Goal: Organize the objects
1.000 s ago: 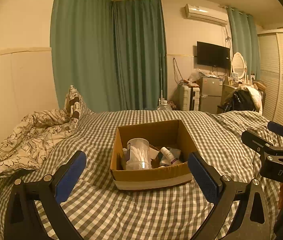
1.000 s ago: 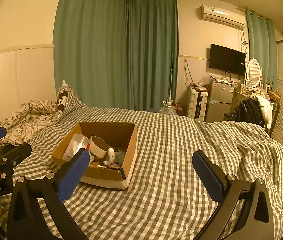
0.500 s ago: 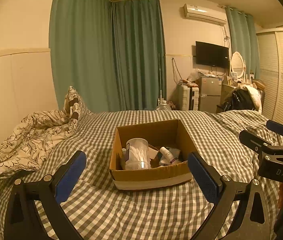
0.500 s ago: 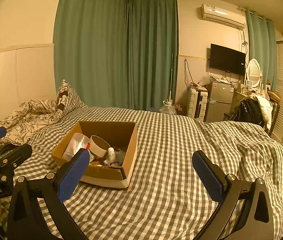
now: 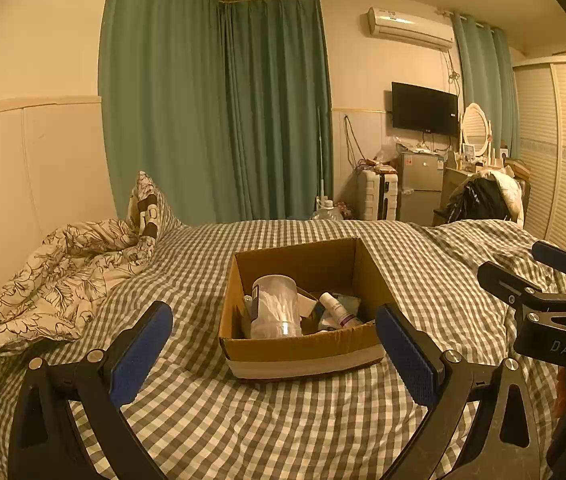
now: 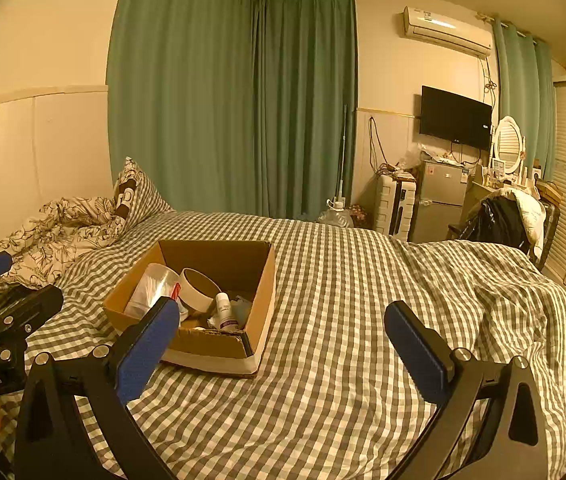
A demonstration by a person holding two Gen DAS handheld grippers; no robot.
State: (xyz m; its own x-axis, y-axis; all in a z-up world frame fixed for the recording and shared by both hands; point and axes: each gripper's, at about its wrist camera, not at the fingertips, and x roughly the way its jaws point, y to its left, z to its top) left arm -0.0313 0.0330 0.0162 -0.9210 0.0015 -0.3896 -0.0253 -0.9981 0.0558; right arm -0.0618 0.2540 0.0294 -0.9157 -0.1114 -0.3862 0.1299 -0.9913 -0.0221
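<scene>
An open cardboard box sits on the checked bed. Inside it are a clear tub of cotton swabs, a tape roll and a small white bottle. My left gripper is open and empty, held just in front of the box. My right gripper is open and empty, to the right of the box and nearer than it. Each gripper shows at the edge of the other's view: the right one, the left one.
A crumpled floral duvet and a pillow lie at the bed's left by the wall. Green curtains hang behind. A fridge, a dresser and a wardrobe stand beyond the bed's far right.
</scene>
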